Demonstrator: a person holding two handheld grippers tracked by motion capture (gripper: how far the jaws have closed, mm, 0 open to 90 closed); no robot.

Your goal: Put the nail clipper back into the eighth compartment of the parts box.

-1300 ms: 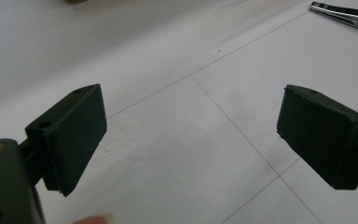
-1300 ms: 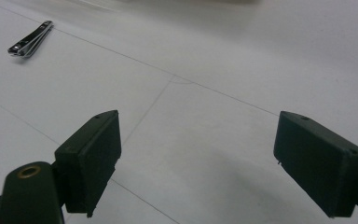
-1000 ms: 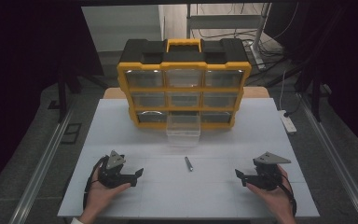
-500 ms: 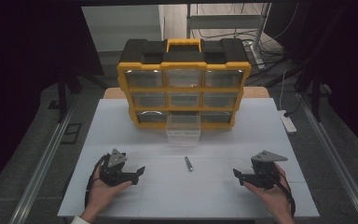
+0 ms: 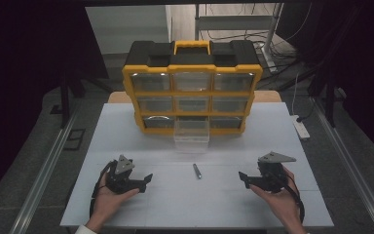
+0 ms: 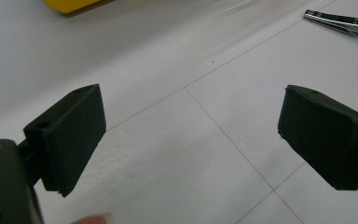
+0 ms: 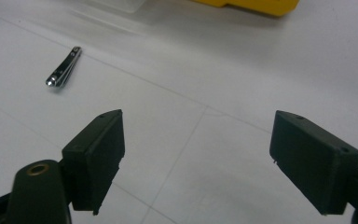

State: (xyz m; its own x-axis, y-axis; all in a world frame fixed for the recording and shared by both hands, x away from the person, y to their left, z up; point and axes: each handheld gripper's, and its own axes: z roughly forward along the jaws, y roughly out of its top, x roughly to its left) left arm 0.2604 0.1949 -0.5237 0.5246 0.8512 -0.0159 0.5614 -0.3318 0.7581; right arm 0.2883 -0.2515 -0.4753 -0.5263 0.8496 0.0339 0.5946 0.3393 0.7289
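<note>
High view, table: we note a white table [image 5: 126, 141] with a yellow-and-black drawer organizer [image 5: 192, 87] standing at its far side. One clear drawer [image 5: 191, 137] in the bottom middle row is pulled out toward us.
High view, task thing: we see the nail clipper [image 5: 196, 171] lying flat near the table's centre, just near of the open drawer and between the two tools.
High view, tongs: we hold the left gripper [image 5: 145, 181] at near left and the right gripper [image 5: 243, 177] at near right, both pointing inward, both well apart from the clipper.
Left gripper view: our jaws stand wide apart with bare table between them, gripping nothing. The clipper lies far right at the frame's upper edge.
Right gripper view: again our jaws gape wide and empty; the clipper lies far left of them, and the organizer's yellow base runs along the top.
Risk, our judgement: the clipper is thin, flat and slick. If we close from too high, the pads may skate over it or nudge it away across the smooth surface.
Risk, drawer: a careless carry could clip the drawer's front lip and drop the piece short.
</note>
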